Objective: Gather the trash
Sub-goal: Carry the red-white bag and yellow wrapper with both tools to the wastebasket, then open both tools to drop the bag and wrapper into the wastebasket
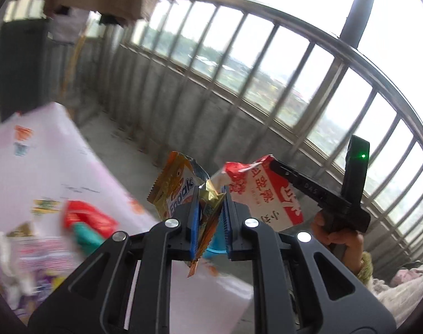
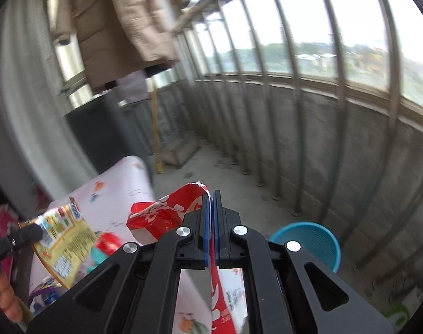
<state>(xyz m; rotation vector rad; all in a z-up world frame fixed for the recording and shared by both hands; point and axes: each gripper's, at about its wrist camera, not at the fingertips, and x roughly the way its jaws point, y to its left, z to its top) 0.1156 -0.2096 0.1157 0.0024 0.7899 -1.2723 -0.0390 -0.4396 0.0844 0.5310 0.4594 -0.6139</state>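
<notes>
Left claw (image 1: pixel 210 217) pinches yellow snack wrapper (image 1: pixel 178 183) at frame centre, right claw (image 2: pixel 210 220) clamps red-white wrapper (image 2: pixel 166 217), both lifted off pink worktop (image 2: pixel 119 189); carry step, next: bring both over blue bin (image 2: pixel 308 239) at lower right and release.

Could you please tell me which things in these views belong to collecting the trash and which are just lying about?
Job in hand:
- yellow snack wrapper, pinched in the left gripper
- red-and-white wrapper, pinched in the right gripper
- blue basket on the floor

Just lying about:
- hanging beige jacket
- yellow pole
- window bars
</notes>
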